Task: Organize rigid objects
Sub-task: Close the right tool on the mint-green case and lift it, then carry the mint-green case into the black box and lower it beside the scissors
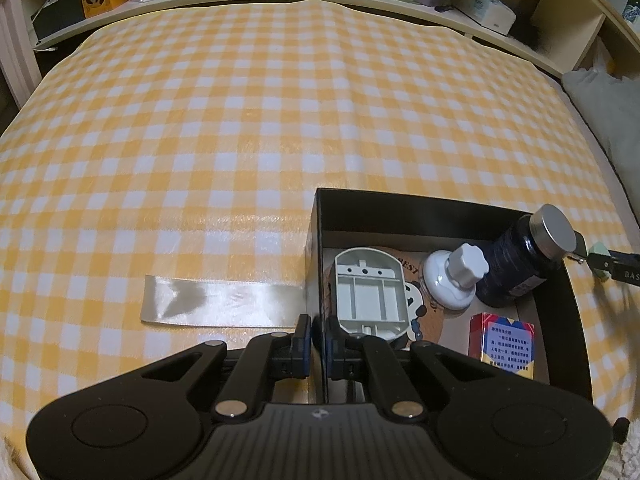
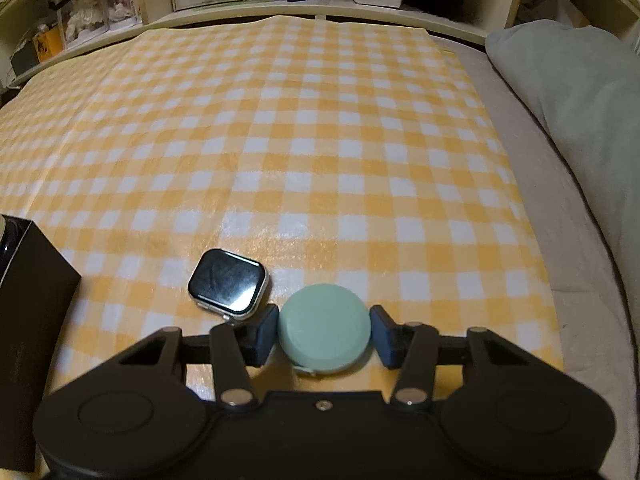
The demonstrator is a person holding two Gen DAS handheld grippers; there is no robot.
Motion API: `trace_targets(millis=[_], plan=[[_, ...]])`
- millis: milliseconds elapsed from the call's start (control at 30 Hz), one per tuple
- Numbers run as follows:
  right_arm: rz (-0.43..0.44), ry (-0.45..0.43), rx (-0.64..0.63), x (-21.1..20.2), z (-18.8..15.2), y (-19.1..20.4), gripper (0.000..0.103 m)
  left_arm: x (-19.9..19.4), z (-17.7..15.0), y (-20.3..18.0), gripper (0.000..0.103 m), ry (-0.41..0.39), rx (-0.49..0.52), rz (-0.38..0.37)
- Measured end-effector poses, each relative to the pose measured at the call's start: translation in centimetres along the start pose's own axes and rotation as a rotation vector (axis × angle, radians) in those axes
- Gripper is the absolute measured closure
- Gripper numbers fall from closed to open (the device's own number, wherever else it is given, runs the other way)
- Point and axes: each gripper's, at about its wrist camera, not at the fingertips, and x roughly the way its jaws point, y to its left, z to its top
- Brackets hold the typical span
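Box [image 1: 576,312] is already holding bottle [image 1: 520,264], knob [image 1: 456,276], white tray [image 1: 368,292], red pack [image 1: 506,344]. Left gripper [image 1: 318,336] is clamping the box wall, steadying it. Right gripper [image 2: 324,334] is closing around green puck [image 2: 324,334], contact unclear. Watch [image 2: 228,282] is sitting beside it on cloth [image 2: 280,140]. Two left.

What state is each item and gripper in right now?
left gripper: shut on the black box wall.
black box: open, holding items.
dark bottle: capped, tilted in the box.
right gripper: around the green round case, contact unclear.
green round case: closed.
smartwatch: screen dark, on the cloth.
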Motion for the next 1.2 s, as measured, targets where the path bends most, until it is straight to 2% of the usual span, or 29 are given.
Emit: trace_targets(millis=[133,333,467,700,900,1200], plan=[[-0.010,0.006,-0.010,-1.1,0.3,0.6,0.053,0.9,0.6,-0.3,0.096,-0.005,0.007,0.011],[0.041,-0.042,-0.020,-4.6,1.1,2.2,0.053,1.1,0.7,-0.8,0.096,-0.005,0.012,0.013],[0.115,-0.078,-0.029,-7.2,1.6,3.8,0.053,1.1,0.7,-0.8,0.096,-0.006,0.011,0.014],[0.309,-0.112,-0.082,-10.5,1.5,8.2,0.053,1.3,0.9,-1.1,0.096,-0.006,0.013,0.016],[0.446,-0.062,-0.151,-11.1,0.3,13.9,0.053,1.2,0.8,-1.1,0.096,-0.005,0.012,0.015],[0.523,0.039,-0.223,-8.7,-1.4,19.8,0.053,1.5,0.9,-1.2,0.096,-0.005,0.015,0.016]])
